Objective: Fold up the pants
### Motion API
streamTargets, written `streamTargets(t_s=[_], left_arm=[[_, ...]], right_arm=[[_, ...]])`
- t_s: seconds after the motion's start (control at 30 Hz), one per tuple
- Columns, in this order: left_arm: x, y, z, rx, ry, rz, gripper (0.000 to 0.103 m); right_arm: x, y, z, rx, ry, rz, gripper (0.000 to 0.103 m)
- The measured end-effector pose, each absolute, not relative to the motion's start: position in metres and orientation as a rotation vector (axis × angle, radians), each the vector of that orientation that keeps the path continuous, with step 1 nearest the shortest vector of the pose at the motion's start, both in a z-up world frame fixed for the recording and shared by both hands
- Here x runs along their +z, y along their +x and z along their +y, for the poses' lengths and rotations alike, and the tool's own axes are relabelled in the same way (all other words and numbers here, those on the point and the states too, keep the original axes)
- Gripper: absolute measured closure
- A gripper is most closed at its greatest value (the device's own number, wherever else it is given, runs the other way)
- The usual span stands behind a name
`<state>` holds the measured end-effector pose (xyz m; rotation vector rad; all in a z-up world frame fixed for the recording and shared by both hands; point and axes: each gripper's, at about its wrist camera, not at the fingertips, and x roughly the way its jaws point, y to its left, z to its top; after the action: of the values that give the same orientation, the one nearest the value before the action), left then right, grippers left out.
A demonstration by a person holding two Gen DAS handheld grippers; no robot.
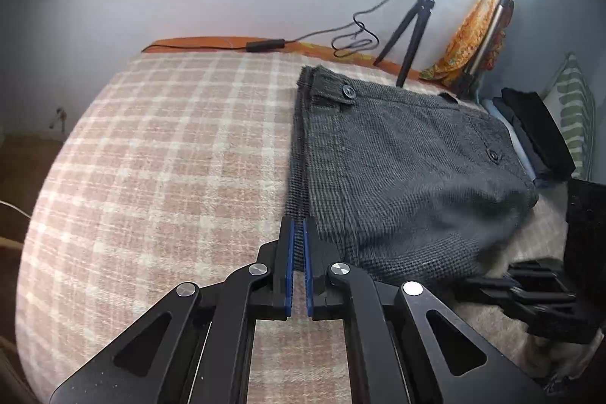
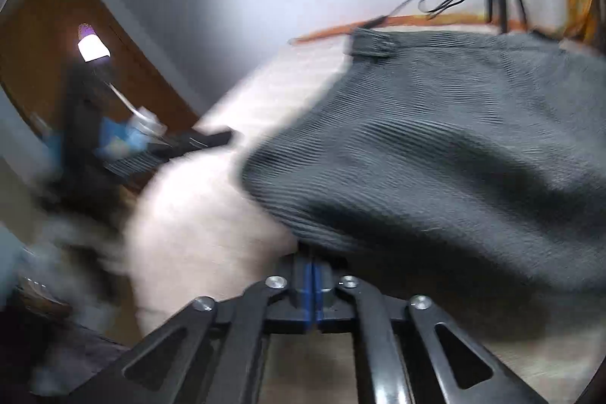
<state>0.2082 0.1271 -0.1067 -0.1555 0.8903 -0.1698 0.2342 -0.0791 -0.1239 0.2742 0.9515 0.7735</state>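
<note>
Dark grey checked pants point(image 1: 401, 173) lie folded on a pink plaid bed cover point(image 1: 170, 158), waistband and buttons at the far end. My left gripper point(image 1: 299, 233) is shut on the near left edge of the pants, fabric showing between its blue pads. My right gripper point(image 2: 311, 262) is shut on the pants' near edge and holds a fold of the grey fabric point(image 2: 435, 146) lifted over its fingers; this view is blurred by motion. The right gripper also shows in the left wrist view point(image 1: 530, 294) at the lower right.
A ring light on a small tripod point(image 1: 413, 25) stands at the bed's far edge with its cable point(image 1: 352, 36). A stack of folded dark clothes point(image 1: 534, 135) lies right of the pants. An orange patterned cloth point(image 1: 473, 33) hangs behind. A wooden door point(image 2: 75, 70) is at the left.
</note>
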Motion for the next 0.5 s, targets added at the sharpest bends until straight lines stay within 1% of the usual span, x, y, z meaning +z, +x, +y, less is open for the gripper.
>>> streamTargets(t_s=[0.07, 0.1, 0.17, 0.2, 0.23, 0.27, 0.3, 0.37, 0.43, 0.47, 0.5], left_arm=[[-0.106, 0.209, 0.132, -0.163, -0.182, 0.894, 0.1], [-0.106, 0.21, 0.134, -0.16, -0.198, 0.9, 0.097], [-0.107, 0.207, 0.135, -0.159, -0.226, 0.906, 0.094], [-0.108, 0.206, 0.134, -0.162, -0.231, 0.914, 0.083], [-0.11, 0.204, 0.133, -0.162, -0.235, 0.926, 0.075], [-0.111, 0.201, 0.132, -0.163, -0.244, 0.932, 0.062], [-0.113, 0.197, 0.13, -0.174, -0.264, 0.935, 0.059], [-0.116, 0.192, 0.128, -0.199, -0.287, 0.95, 0.059], [-0.12, 0.186, 0.125, -0.22, -0.312, 0.968, 0.059], [-0.123, 0.184, 0.124, -0.229, -0.333, 0.976, 0.059], [-0.125, 0.182, 0.123, -0.238, -0.361, 0.988, 0.059]], right_arm=[[-0.115, 0.23, -0.073, 0.823, 0.309, 0.939, 0.103], [-0.113, 0.227, -0.063, 0.818, 0.246, 0.94, 0.103], [-0.116, 0.218, -0.05, 0.786, 0.134, 0.943, 0.099], [-0.12, 0.216, -0.05, 0.788, 0.139, 0.956, 0.097], [-0.124, 0.215, -0.053, 0.788, 0.155, 0.974, 0.093], [-0.127, 0.214, -0.058, 0.773, 0.172, 0.99, 0.069], [-0.128, 0.212, -0.063, 0.755, 0.179, 0.993, 0.061], [-0.127, 0.208, -0.084, 0.715, 0.212, 0.984, 0.061], [-0.127, 0.205, -0.106, 0.649, 0.241, 0.975, 0.05], [-0.127, 0.202, -0.124, 0.587, 0.268, 0.961, 0.04], [-0.127, 0.201, -0.137, 0.547, 0.295, 0.951, 0.032]])
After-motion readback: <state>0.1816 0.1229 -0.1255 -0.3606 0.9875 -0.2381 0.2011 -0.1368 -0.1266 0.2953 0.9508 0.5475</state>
